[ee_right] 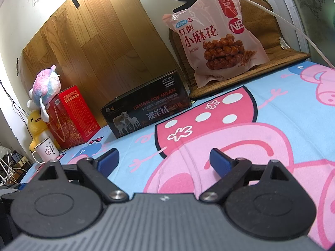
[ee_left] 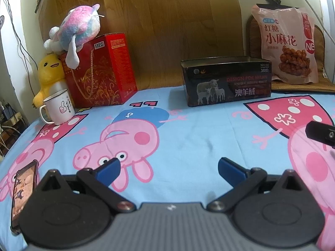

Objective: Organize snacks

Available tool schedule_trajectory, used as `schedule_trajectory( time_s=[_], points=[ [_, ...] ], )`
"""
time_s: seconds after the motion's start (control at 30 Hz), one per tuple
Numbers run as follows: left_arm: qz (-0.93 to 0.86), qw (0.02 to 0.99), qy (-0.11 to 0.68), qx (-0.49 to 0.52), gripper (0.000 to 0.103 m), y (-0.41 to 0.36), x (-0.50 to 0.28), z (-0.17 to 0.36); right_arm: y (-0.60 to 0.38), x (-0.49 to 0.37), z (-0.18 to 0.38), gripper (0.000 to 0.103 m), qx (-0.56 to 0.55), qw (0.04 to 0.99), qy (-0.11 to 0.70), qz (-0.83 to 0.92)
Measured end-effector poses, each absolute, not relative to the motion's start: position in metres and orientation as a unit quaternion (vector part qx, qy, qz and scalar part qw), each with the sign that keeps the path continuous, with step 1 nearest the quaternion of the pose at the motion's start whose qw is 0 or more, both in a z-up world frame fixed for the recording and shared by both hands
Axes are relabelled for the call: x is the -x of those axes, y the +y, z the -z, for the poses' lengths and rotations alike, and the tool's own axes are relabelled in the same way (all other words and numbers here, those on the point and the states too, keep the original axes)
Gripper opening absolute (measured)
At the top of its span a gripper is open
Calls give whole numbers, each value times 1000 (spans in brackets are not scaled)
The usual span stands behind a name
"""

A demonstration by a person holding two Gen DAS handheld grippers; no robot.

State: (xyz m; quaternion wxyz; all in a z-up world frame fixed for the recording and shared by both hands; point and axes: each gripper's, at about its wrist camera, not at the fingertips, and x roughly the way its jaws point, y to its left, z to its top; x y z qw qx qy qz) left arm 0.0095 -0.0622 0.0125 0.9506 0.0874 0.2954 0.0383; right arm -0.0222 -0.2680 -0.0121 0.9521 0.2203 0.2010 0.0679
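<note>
The pink plastic snack bag printed with fried dough twists [ee_right: 217, 39] stands upright, long axis vertical, leaning on a brown woven cushion [ee_right: 272, 48] at the back right, just right of the open black tin box with sheep pictures [ee_right: 146, 110]. It lies ahead of the right gripper [ee_right: 164, 160], which seems nearer than the left gripper [ee_left: 169, 169]. Both fingers are spread apart, empty.

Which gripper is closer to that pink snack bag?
Right, probably. The right gripper looks up at the snack bag from just right of the black tin; the left gripper sits farther left.
</note>
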Motion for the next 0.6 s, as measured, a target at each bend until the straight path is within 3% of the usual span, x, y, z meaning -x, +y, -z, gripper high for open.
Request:
schedule_trajectory(
  time_s=[0.6],
  points=[
    [-4,953,290,-87,103,-65,-8,-13,-267,23,12,95,-220,952,201,-67]
  ],
)
